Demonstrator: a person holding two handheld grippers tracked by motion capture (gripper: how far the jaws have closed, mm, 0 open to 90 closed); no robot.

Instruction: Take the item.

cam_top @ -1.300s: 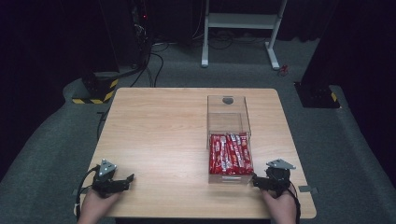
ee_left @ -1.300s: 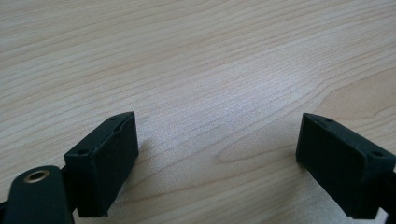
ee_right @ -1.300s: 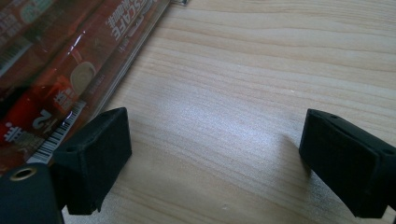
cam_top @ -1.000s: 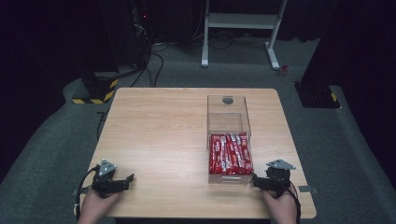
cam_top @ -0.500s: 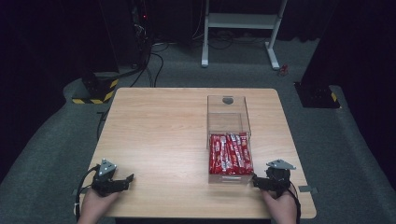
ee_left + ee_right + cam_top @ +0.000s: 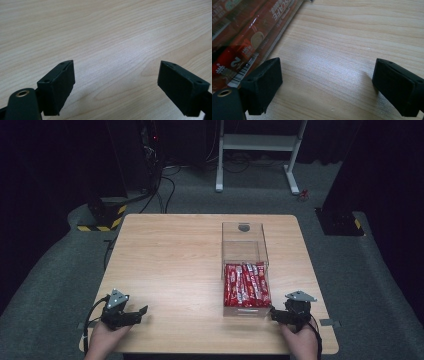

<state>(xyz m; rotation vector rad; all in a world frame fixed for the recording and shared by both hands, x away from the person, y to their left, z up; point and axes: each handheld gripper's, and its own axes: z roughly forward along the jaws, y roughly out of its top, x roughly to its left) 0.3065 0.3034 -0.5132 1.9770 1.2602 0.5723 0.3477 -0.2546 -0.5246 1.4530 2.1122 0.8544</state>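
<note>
I see my right gripper [image 6: 278, 314] at the table's 5 o'clock corner, its 2 black jaws spread wide with bare wood between them and nothing held. In the right gripper view, the jaw at 8 o'clock sits just beside the wall of a clear plastic box [image 6: 287, 25], though I cannot tell whether it touches. Red snack packets [image 6: 239, 37] lie flat inside that wall, their barcodes and white lettering facing up.

In the high view, the clear plastic box [image 6: 244, 232] stands right of the table's centre, running from 12 to 6 o'clock. The red snack packets [image 6: 246, 284] fill its near half, side by side; the far half holds none.

My left gripper [image 6: 135, 312] rests at the table's 7 o'clock corner, well apart from the box. Its 2 jaws are also spread wide over bare wood, holding nothing. The wooden table [image 6: 170, 255] stands on grey carpet.
</note>
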